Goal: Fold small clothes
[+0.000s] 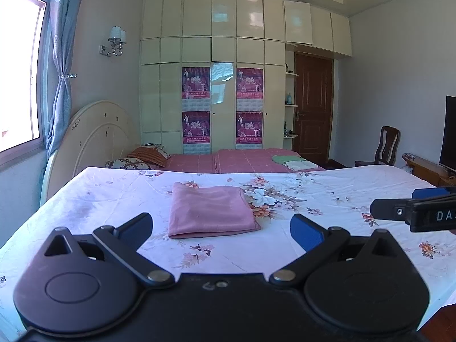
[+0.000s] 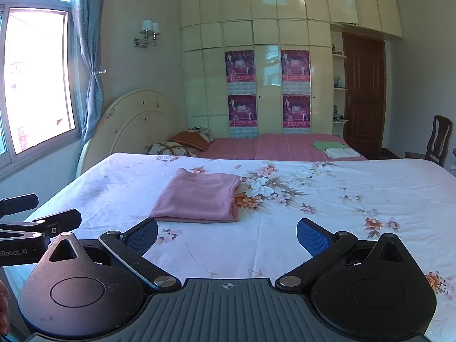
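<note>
On the flowery bed [image 1: 313,176], the folded pink cloth [image 1: 211,212] lies at 12 o'clock from the left tongs [image 1: 221,228] and right tongs [image 2: 227,232], both spread wide and holding nothing.

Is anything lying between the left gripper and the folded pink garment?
No: in the left wrist view, only bare floral sheet lies between the open left gripper and the pink garment.

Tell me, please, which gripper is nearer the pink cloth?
Left, slightly. The left gripper faces the cloth squarely, just short of its near edge; the right gripper sits off to its right. Both open.
</note>
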Demonstrator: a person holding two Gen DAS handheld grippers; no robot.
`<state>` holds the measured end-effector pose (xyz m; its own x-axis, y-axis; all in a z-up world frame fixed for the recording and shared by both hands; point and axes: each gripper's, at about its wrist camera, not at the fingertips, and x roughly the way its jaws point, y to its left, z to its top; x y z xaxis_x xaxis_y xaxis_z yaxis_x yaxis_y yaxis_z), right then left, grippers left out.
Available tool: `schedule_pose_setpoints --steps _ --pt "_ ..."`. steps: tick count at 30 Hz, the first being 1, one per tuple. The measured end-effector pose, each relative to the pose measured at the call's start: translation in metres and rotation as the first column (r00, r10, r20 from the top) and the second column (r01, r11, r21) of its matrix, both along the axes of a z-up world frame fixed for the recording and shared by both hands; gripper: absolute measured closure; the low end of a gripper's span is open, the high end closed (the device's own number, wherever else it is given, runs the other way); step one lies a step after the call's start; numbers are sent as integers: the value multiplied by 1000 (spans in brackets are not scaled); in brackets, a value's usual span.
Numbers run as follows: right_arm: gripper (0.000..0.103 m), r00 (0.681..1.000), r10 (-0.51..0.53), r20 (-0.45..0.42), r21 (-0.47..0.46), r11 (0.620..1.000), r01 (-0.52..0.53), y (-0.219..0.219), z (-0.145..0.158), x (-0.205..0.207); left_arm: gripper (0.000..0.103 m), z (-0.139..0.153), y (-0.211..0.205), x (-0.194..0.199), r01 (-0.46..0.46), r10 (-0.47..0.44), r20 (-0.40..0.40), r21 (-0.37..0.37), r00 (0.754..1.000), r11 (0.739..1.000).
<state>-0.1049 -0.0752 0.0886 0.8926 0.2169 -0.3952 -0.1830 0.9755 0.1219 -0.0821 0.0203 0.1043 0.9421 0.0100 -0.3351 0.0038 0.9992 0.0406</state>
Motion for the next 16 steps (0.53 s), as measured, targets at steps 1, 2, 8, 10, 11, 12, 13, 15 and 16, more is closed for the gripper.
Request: schedule_pose_setpoints --steps 1,2,8,10,11,12,13,15,16 --pt "1 1000 -1 0 1 1000 1 0 0 0 1 0 0 0 1 -1 0 1 1000 1000" --pt "0 1000 -1 1 2 1000 1 -1 1 -1 1 0 0 0 0 0 1 2 1000 1000" --pt "1 1000 5 6 8 1000 -5 -1 2 -1 1 0 1 -1 2 -2 7 6 1000 1000" --pt "1 1000 4 7 6 1000 -4 -1 2 -2 1 1 1 0 4 -4 12 12 1000 1000" --pt "0 1000 5 7 6 1000 -5 -1 2 -2 1 1 1 0 8 -8 15 13 1000 1000" --pt "0 1000 6 7 5 1000 -6 -1 2 -1 1 1 1 0 16 -16 14 11 1000 1000" --pt "1 1000 7 7 5 1000 -7 -1 3 -1 1 1 2 1 20 -21 14 8 1000 1000" --pt "1 1000 13 9 4 1000 -13 -1 3 -1 1 1 1 1 18 -18 10 7 1000 1000" --pt "1 1000 16 9 2 1000 -16 -1 3 -1 1 1 1 2 16 -16 8 5 1000 1000"
